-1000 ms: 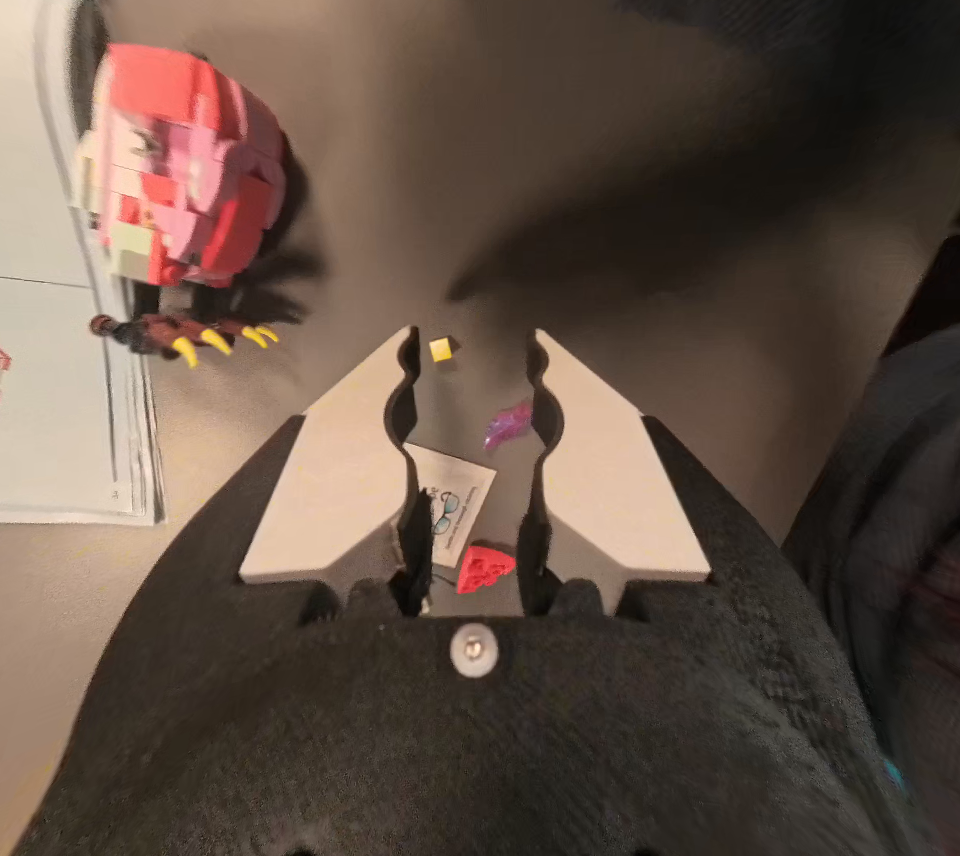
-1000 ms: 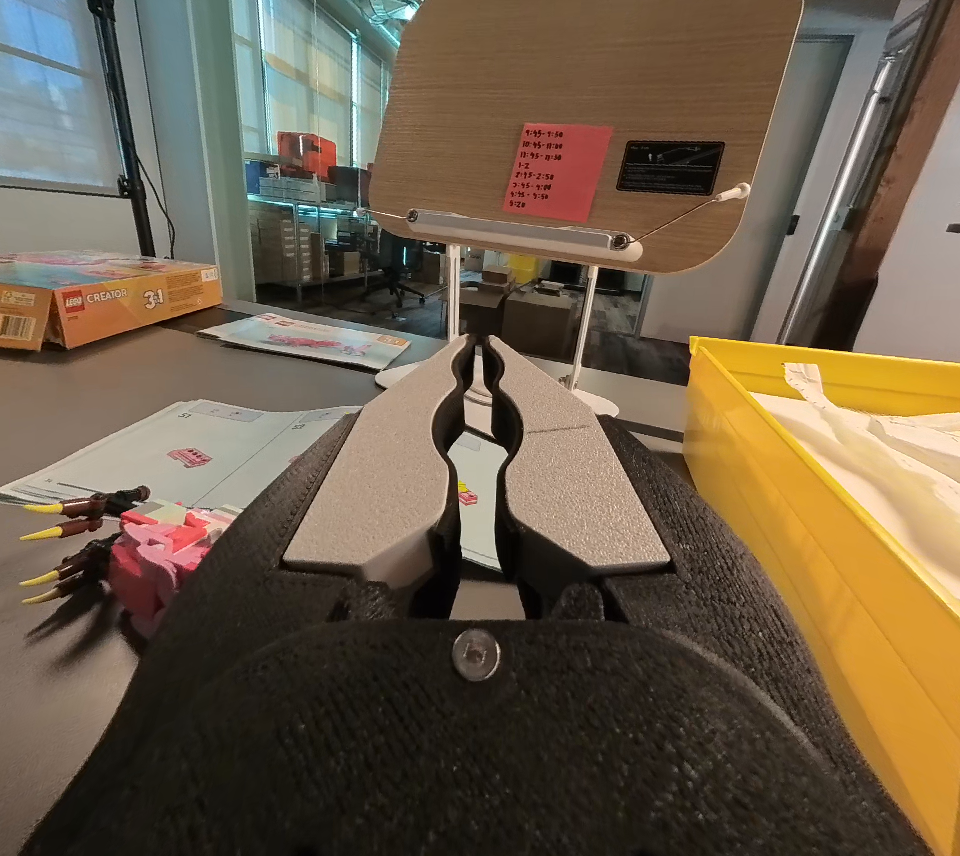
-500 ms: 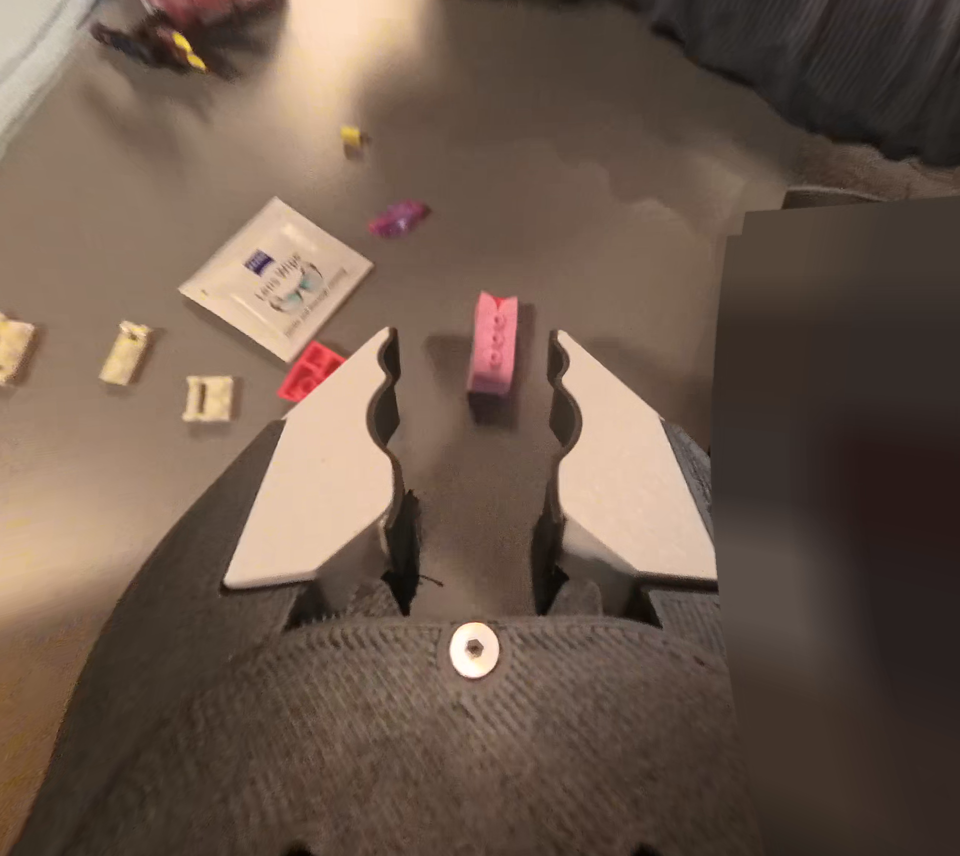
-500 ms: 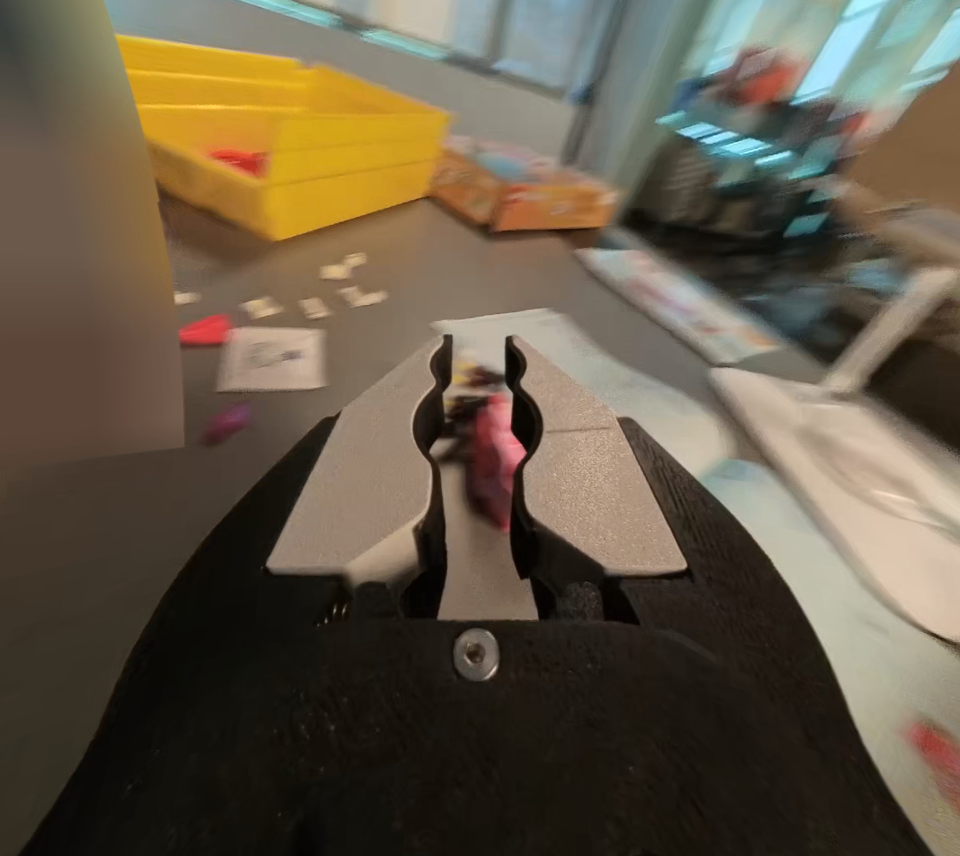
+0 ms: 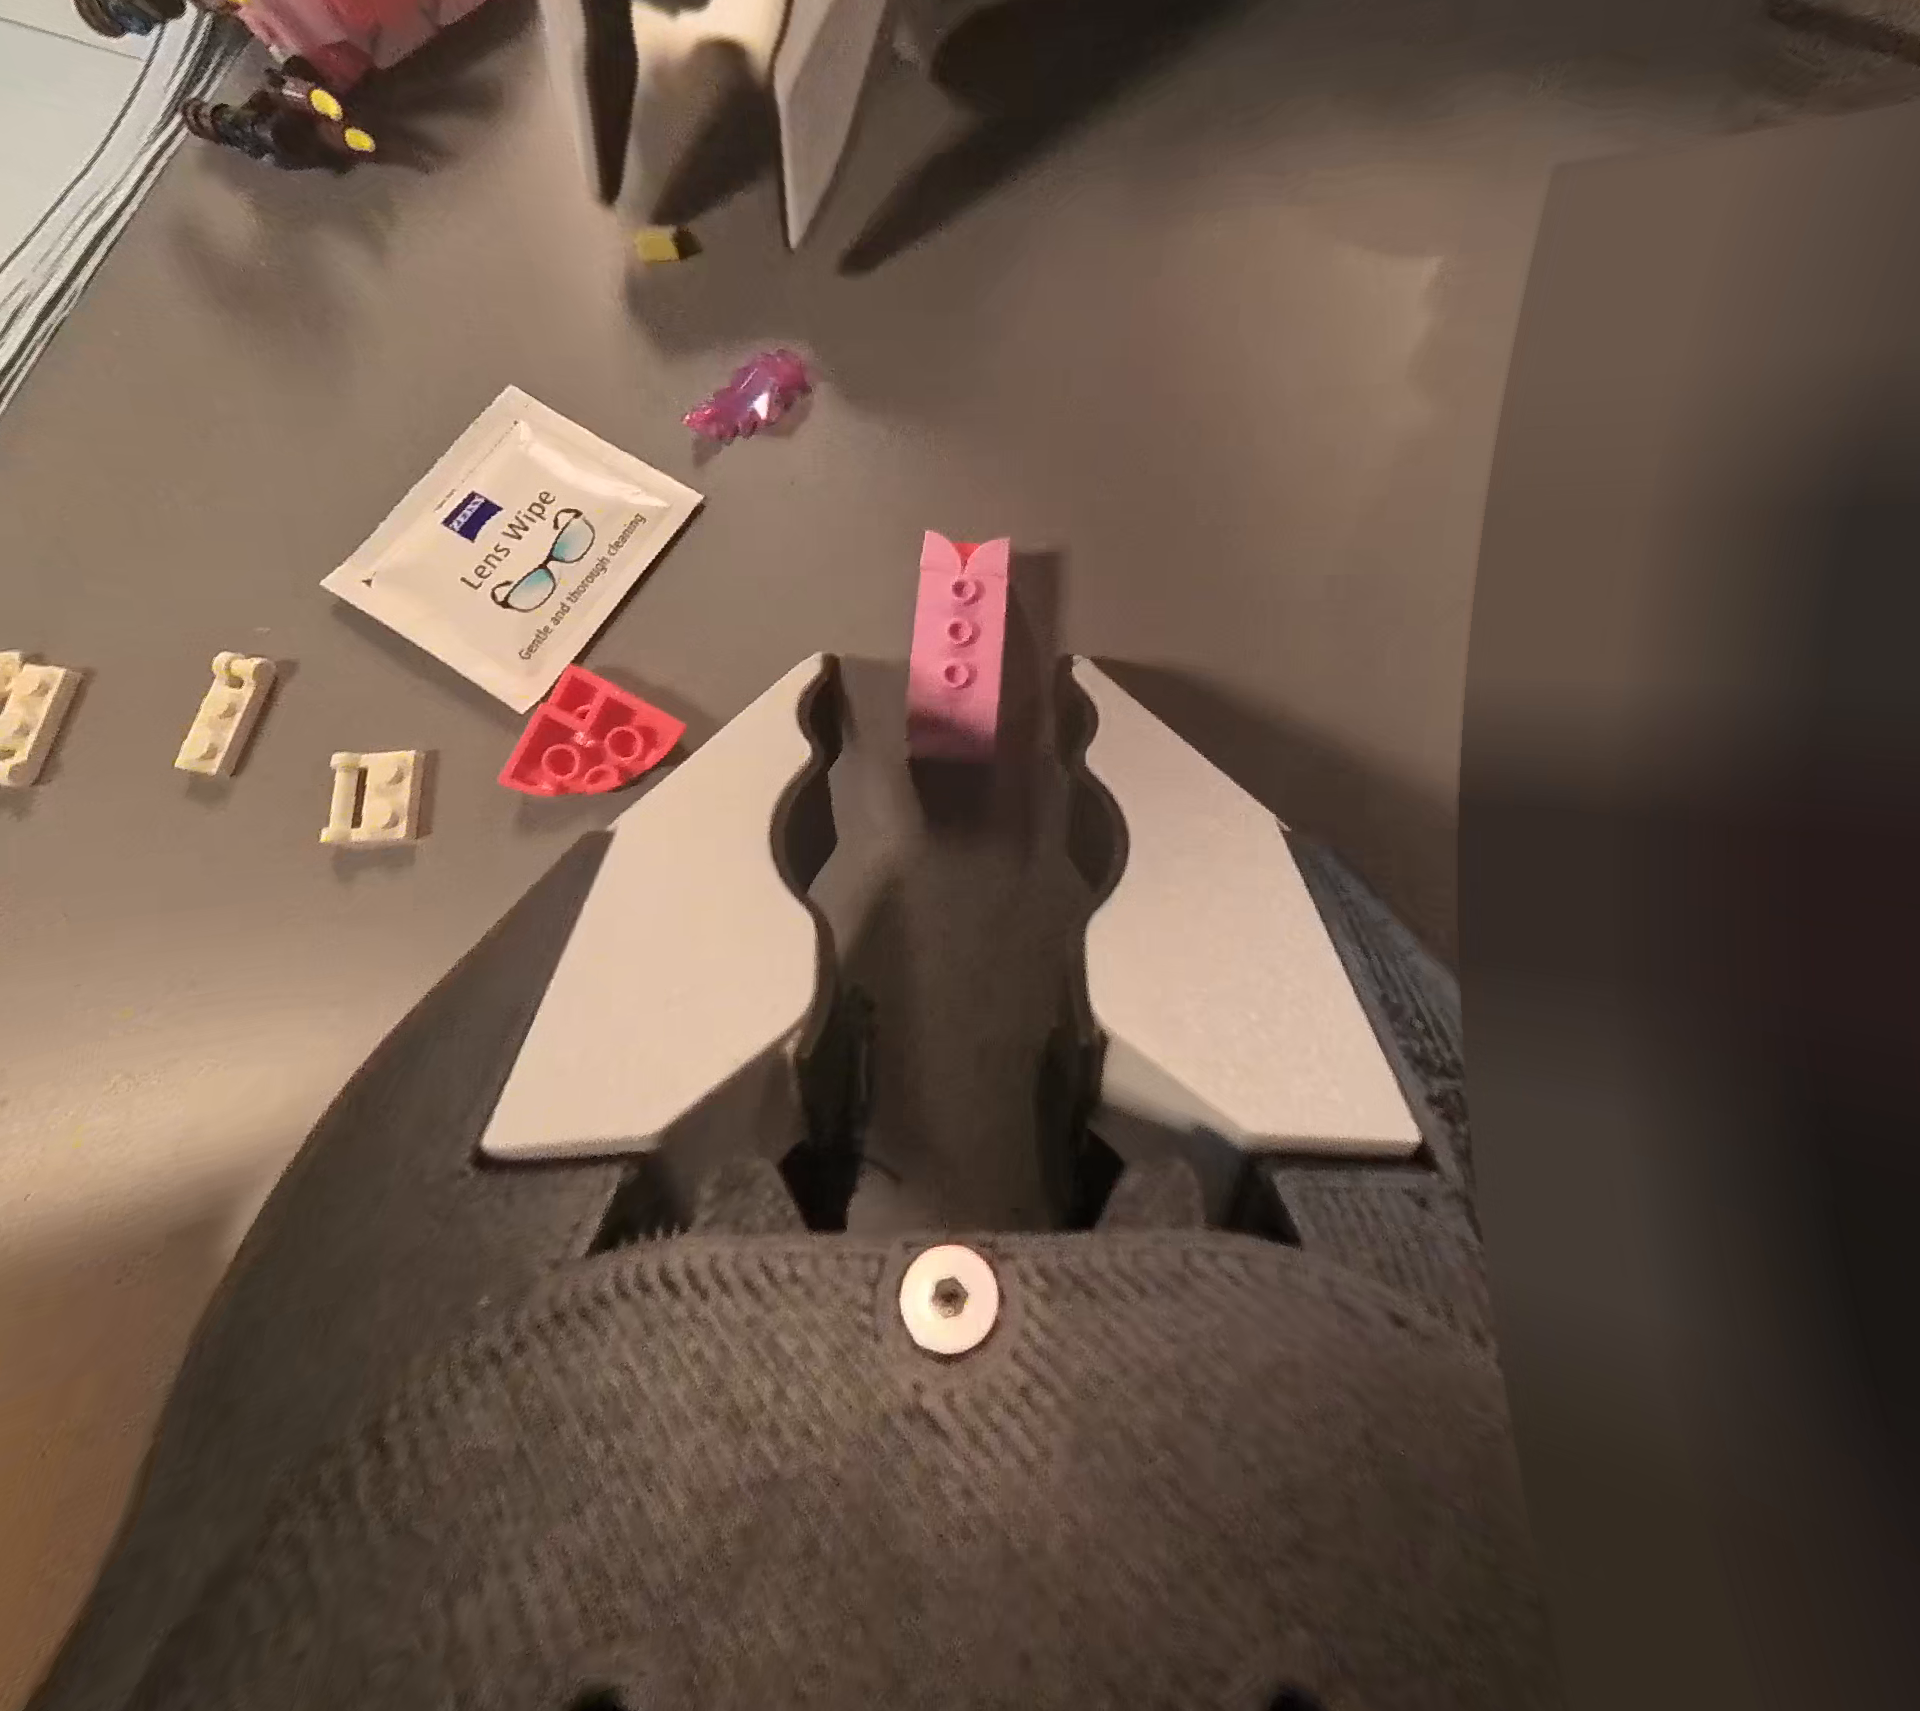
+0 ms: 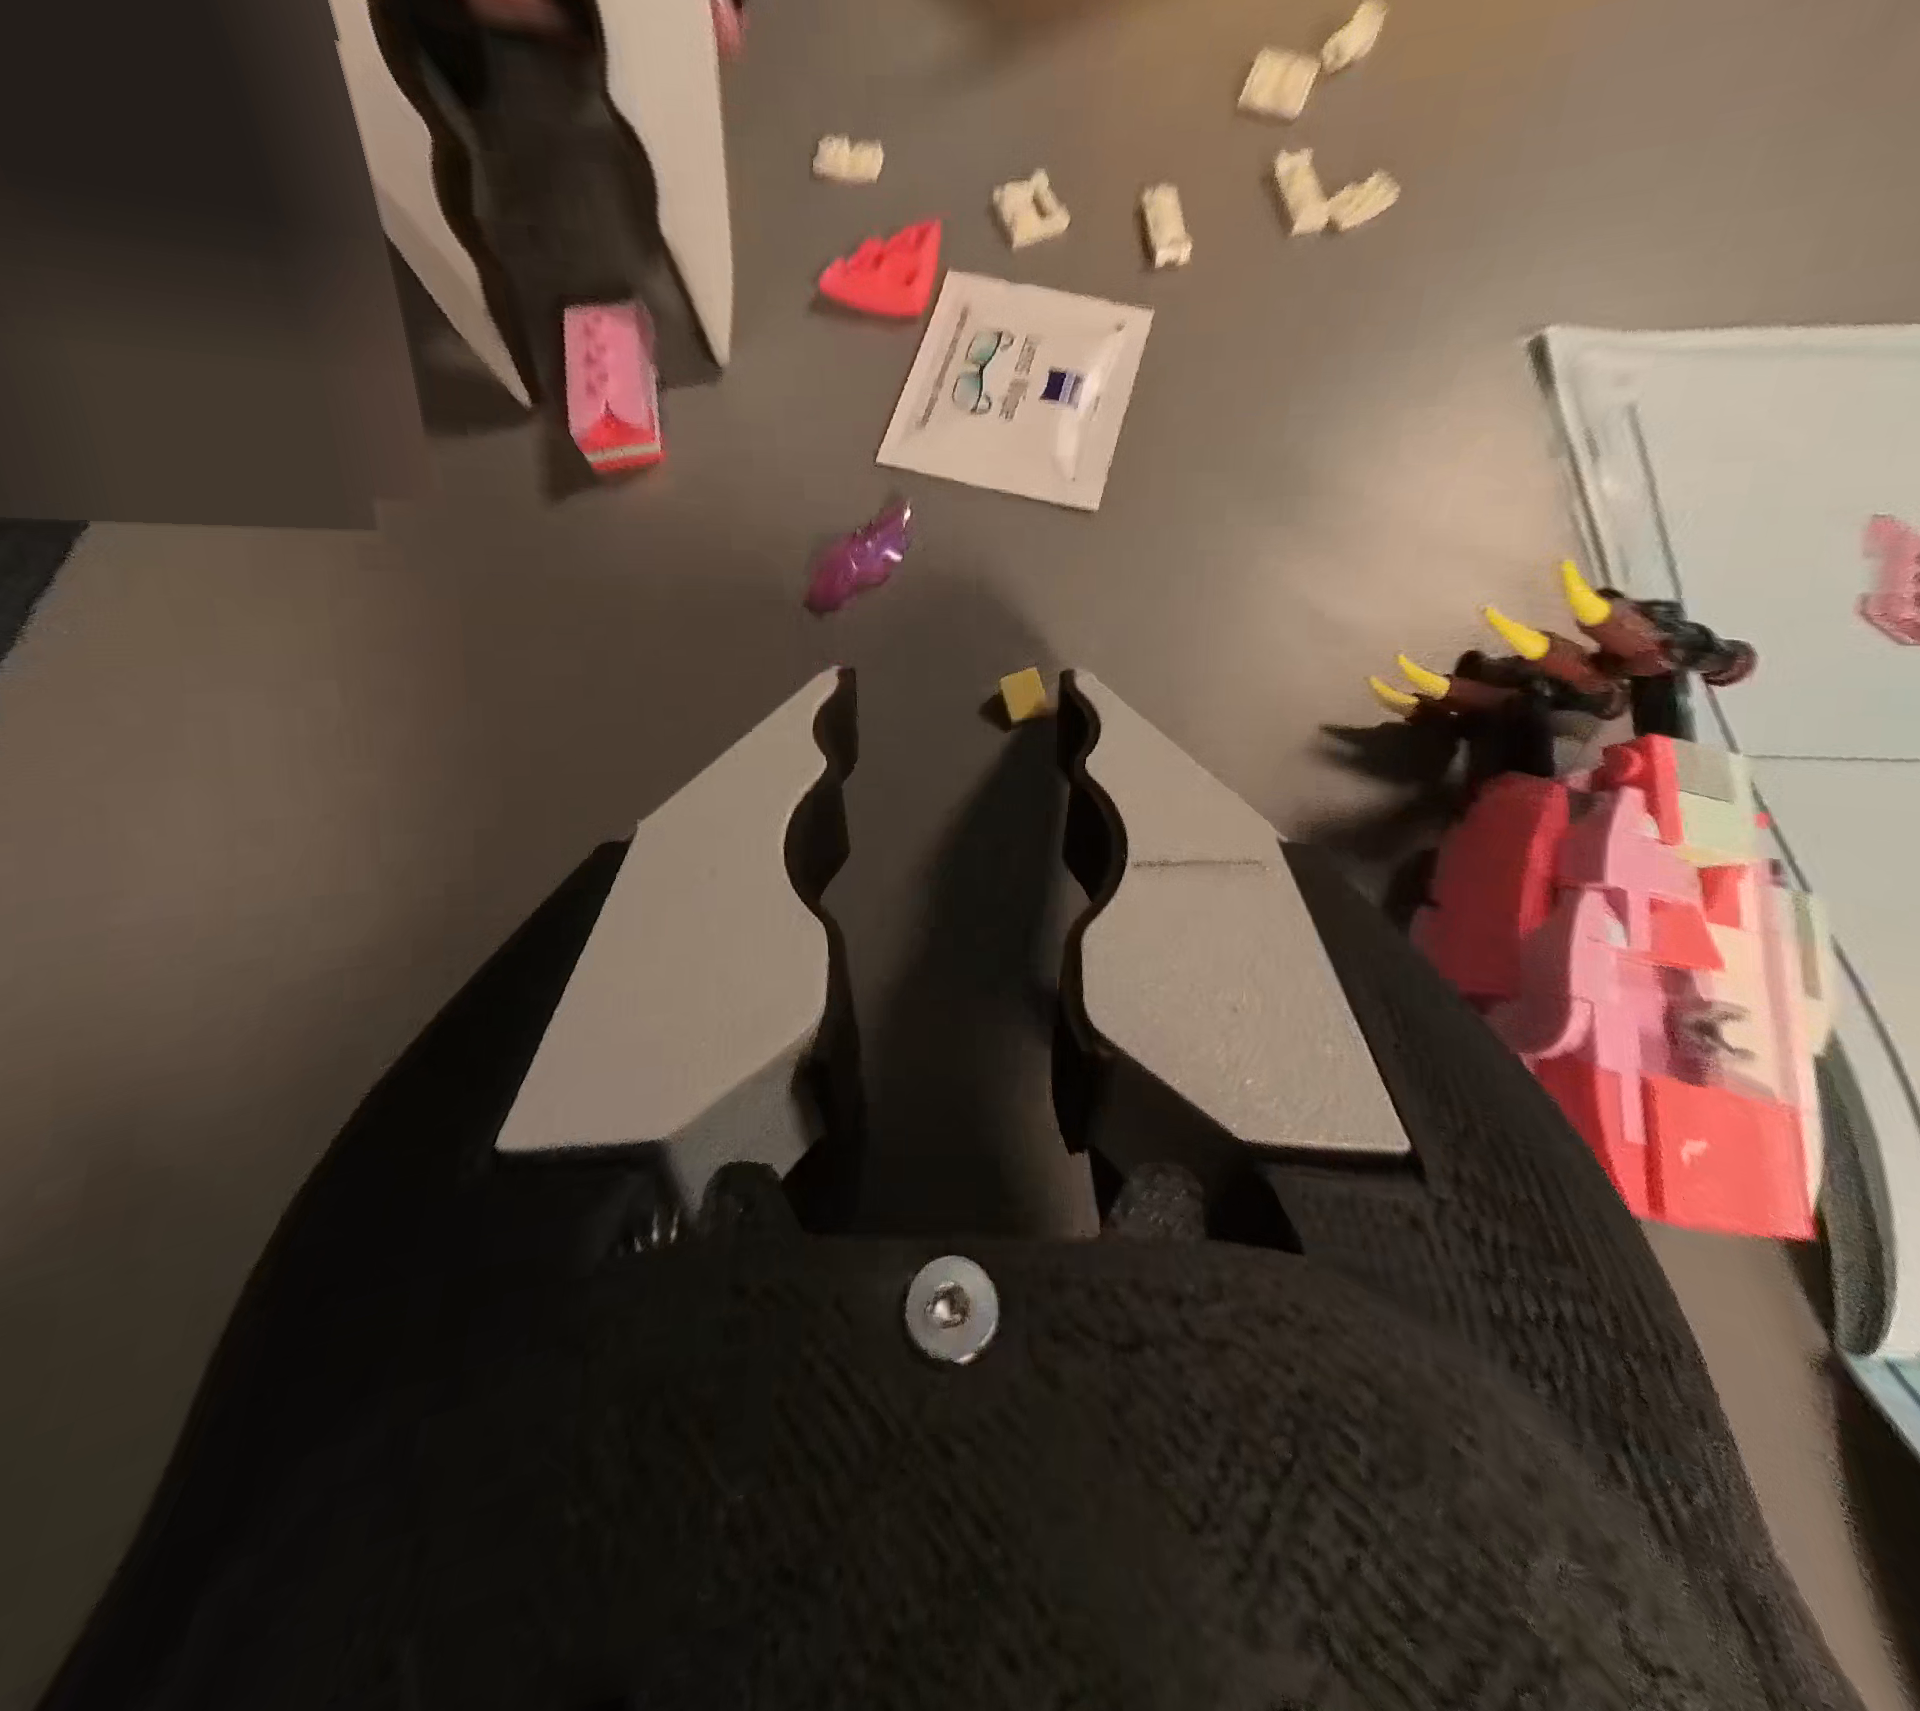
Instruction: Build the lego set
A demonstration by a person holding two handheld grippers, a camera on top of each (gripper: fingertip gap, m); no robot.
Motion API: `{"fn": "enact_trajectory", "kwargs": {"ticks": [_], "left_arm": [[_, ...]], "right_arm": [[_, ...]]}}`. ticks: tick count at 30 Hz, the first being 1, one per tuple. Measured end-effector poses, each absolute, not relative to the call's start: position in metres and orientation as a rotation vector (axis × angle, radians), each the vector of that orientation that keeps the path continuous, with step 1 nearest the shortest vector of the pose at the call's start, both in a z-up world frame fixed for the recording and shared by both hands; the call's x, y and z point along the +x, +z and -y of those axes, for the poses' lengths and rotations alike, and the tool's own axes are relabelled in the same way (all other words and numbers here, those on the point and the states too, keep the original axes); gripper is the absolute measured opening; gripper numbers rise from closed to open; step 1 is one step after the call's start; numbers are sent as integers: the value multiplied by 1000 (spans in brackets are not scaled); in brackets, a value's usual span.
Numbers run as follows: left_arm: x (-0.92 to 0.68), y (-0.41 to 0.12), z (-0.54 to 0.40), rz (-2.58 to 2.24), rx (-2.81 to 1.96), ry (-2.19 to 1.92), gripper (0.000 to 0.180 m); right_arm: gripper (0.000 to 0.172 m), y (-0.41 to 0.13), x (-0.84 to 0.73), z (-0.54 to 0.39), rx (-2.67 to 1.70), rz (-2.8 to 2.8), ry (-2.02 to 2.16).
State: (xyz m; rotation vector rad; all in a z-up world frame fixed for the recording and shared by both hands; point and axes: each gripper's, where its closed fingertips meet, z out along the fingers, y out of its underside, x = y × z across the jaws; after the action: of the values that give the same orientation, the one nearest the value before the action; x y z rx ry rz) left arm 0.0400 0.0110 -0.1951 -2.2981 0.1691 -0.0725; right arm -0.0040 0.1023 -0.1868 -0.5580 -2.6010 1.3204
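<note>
Both sets of tongs are spread wide here and neither one is actually gripping anything.

The left gripper (image 5: 951, 674) hangs low over the dark grey tabletop (image 5: 1195, 414) with the long pink stacked-brick block with studs on top (image 5: 961, 653) standing between its fingertips. There's visible space on both sides of the block, so the pads aren't pressing on it; it's just sitting on the table inside the gap. Its long axis runs straight away from the left gripper, in line with the fingers, and the far end shows a notch with red under it.

The right gripper (image 6: 956, 690) is likewise let go, tips down near the table, with a tiny yellow cube piece (image 6: 1020, 693) lying just beside its right fingertip (image 6: 1075, 695); whether they touch is hard to call. A translucent purple flame-shaped piece (image 6: 860, 558) lies a bit further out, and the big red-and-pink brick-built creature with yellow claws (image 6: 1662, 965) sits off to the right.

Compared with a second ago, the right tongs were pinched closed and aimed at a wooden stand; now they're open and pointing down at the table. The left view then had the purple piece and a wipe packet between the fingers, not the pink block.
</note>
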Motion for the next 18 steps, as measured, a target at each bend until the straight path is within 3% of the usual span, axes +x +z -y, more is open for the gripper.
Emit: {"fn": "enact_trajectory", "kwargs": {"ticks": [11, 13, 18], "left_arm": [[36, -195, -14, -116, -2285, -69, 26], [37, -195, -14, -126, -2285, -80, 17], [37, -195, -14, -136, -2283, -70, 17]], "right_arm": [[7, -193, -10, -106, -527, 2684, 1308], [7, -193, -11, -107, -539, 2678, 1303], [6, -179, 8, -81, -495, 2661, 1412]]}}
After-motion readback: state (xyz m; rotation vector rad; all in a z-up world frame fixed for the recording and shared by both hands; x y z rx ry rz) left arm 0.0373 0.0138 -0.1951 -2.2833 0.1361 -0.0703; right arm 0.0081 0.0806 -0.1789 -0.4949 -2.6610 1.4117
